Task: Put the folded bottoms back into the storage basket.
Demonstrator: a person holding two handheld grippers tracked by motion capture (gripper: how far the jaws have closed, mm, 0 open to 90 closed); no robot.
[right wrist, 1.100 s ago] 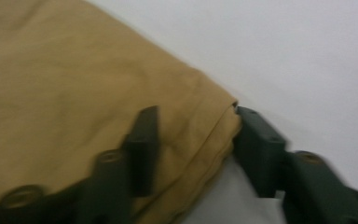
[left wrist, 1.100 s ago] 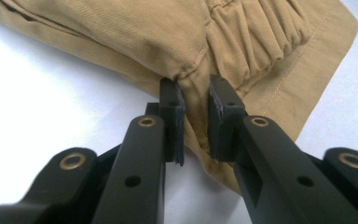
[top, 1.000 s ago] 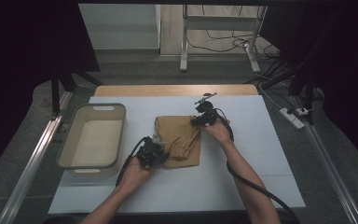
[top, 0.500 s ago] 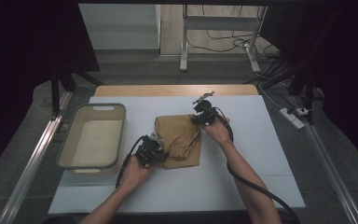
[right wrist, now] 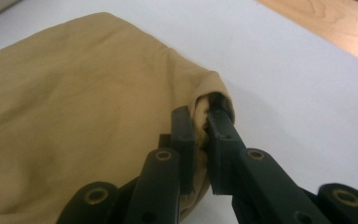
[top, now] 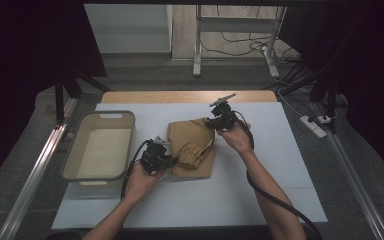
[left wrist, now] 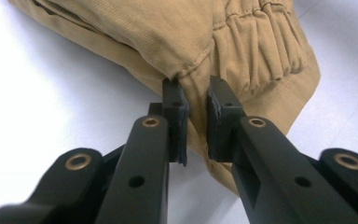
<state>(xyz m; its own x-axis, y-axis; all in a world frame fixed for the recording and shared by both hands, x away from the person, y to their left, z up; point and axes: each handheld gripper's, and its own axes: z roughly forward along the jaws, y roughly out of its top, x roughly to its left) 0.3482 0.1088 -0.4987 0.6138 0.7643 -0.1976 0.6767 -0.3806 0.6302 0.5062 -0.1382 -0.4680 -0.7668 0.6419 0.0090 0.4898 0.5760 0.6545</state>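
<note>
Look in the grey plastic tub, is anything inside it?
No, the grey plastic tub on the white table shows just its bare pale bottom, and the folded tan cloth lies beside it.

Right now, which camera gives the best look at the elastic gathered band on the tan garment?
The left gripper view: the gathered band sits close and sharp, just past the left tongs pinching the tan garment. The high view shows it small and dim. The right gripper view shows smooth cloth.

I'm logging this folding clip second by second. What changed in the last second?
Hardly anything. The left gripper stays shut on the tan garment's near edge beside the elastic cuff, and the right gripper stays shut on its far corner. The garment and the grey bin have not moved.
</note>
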